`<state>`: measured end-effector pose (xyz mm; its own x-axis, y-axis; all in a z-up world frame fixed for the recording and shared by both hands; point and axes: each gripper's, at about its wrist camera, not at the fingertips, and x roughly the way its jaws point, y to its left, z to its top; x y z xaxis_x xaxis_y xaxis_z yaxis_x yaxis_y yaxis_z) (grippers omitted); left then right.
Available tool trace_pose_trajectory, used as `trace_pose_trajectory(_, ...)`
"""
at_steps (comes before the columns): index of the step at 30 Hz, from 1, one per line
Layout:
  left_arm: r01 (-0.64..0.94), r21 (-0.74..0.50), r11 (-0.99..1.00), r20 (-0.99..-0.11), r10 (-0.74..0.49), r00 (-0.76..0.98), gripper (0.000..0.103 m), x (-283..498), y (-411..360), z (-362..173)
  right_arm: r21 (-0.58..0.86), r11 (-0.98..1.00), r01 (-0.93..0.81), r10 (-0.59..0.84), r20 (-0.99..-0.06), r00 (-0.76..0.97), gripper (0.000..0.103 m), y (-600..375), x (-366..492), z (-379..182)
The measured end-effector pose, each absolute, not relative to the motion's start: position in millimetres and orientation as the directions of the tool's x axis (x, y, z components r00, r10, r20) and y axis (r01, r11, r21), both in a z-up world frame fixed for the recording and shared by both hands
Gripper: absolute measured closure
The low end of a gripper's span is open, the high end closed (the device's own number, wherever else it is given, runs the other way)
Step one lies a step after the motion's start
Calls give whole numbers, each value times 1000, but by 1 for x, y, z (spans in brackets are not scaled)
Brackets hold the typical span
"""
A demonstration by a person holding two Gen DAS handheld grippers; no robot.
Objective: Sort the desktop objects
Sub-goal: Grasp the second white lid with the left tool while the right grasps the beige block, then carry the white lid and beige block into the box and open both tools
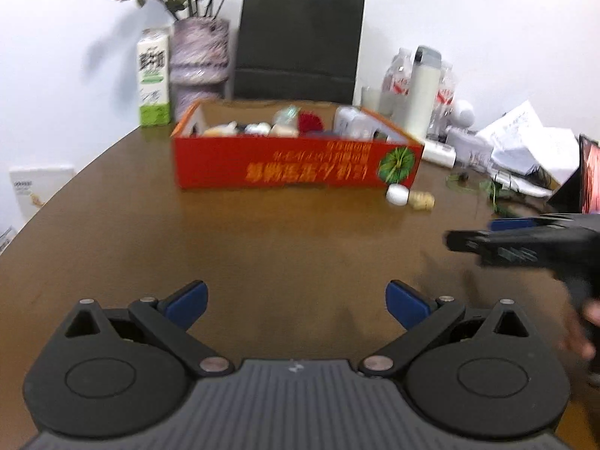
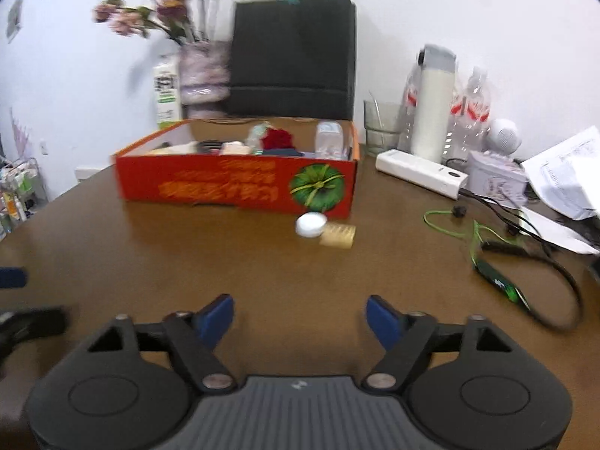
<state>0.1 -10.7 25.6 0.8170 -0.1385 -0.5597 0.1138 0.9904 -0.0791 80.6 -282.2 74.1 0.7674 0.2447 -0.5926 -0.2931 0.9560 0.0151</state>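
Setting: a brown wooden table [image 2: 262,273] against a white wall, both views blurred.

Left gripper [image 1: 296,303]: blue-padded jaws stand wide apart over bare tabletop near the table's near edge, nothing between them.

Right gripper [image 2: 300,317]: jaws apart over bare wood at the near edge, nothing between the pads; in the left wrist view it shows from the side at the right, a hand [image 1: 585,322] below it.

Red box [image 2: 240,183]: an open cardboard box with yellow lettering and a green pumpkin print sits mid-table toward the far edge, already holding several small items, among them something red and a clear container.

White cap [image 2: 310,224]: lies on the table just in front of the box's near right corner.

Tan block [image 2: 337,236]: a small ribbed piece touching or just beside the cap, to its right.

Far edge: a milk carton [image 1: 153,78], a vase of dried flowers [image 1: 198,63] and a black paper bag [image 1: 300,41] stand behind the box.

Right side of table: a white flask [image 2: 433,108], clear bottles, a power strip [image 2: 420,172], papers [image 2: 570,172] and a green cable [image 2: 468,232] crowd the right edge, well apart from both grippers.
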Motion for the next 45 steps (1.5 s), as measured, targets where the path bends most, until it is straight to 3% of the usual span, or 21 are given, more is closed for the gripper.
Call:
trace_pose_trajectory(5, 152, -105, 983, -548, -185, 816, 0, 44, -20, 27, 57, 961, -272, 242, -650, 720, 45, -283, 171, 61)
trace_pose_trajectory(11, 252, -97, 963, -545, -263, 796, 2, 89, -47, 22, 32, 962, -272, 224, -664, 714, 71, -285, 206, 52)
trace_pose_trajectory(16, 308, -115, 944, -557, -318, 767, 11, 136, -79, 11, 16, 960, -279, 221, -651, 726, 72, -303, 195, 56)
trace_pose_trajectory(21, 350, -66, 934, -584, -321, 746, 24, 183, -125, -3, 110, 970, -216, 239, -578, 780, 72, -341, 171, 69)
trace_pose_trajectory(24, 357, -60, 932, -597, -320, 736, 33, 195, -142, -8, 175, 963, -207, 269, -521, 810, 72, -357, 159, 71)
trace_pose_trajectory(26, 353, -50, 934, -608, -309, 731, 72, 199, -149, -13, 188, 960, -206, 275, -517, 811, 72, -359, 158, 71)
trace_pose_trajectory(32, 316, -56, 947, -625, -280, 728, 74, 179, -137, -8, 161, 957, -240, 289, -530, 797, 72, -346, 155, 69)
trace_pose_trajectory(45, 90, -125, 988, -607, -148, 781, 74, 19, -14, 20, 132, 894, -429, 427, -542, 724, 72, -267, 94, 72)
